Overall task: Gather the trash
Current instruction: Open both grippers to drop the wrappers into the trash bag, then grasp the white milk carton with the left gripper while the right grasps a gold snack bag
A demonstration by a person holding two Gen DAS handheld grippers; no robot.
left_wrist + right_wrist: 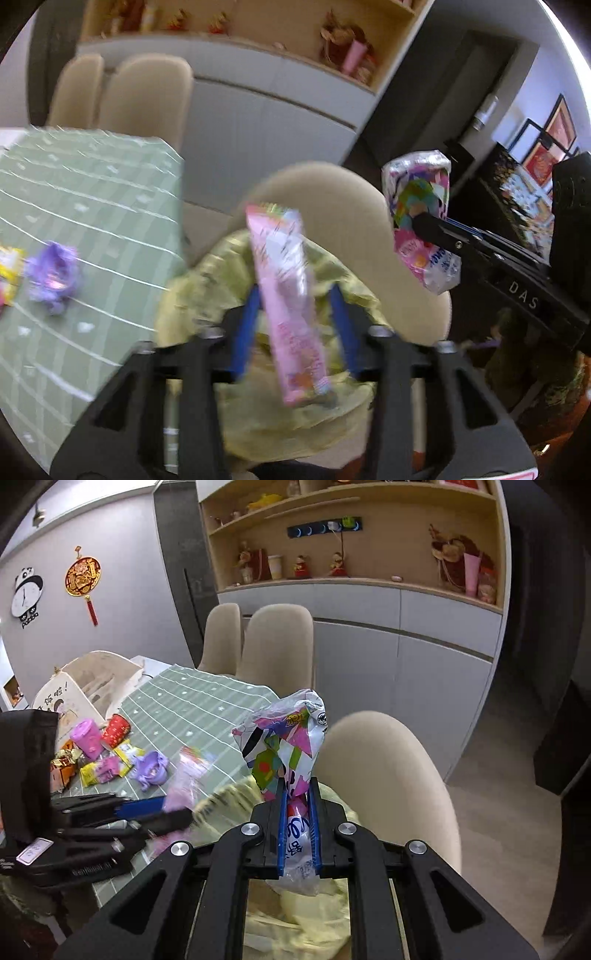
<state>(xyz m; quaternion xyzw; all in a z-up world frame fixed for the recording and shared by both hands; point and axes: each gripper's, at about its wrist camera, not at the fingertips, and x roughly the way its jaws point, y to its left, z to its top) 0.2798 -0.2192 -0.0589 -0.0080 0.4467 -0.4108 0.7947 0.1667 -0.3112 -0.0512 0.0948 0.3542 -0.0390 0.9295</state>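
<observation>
we are risking the long pink snack wrapper [291, 306] missing the pale yellow plastic bag [295, 417] as it is sitting loose between our left gripper's [295, 325] parted jaws, while the right gripper [298, 812] is clamping a crumpled multicoloured wrapper [286, 746]

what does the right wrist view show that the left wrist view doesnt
Only the right wrist view: a panda clock, a red wall ornament, a pink cup and a red cup on the table.

Only the left wrist view: framed pictures on the far wall, and the long pink wrapper seen clearly, loose between the open left tool.

Both: the right tool shut on a colourful crumpled wrapper, the yellow bag below, the purple wrapper, the green tablecloth.
</observation>
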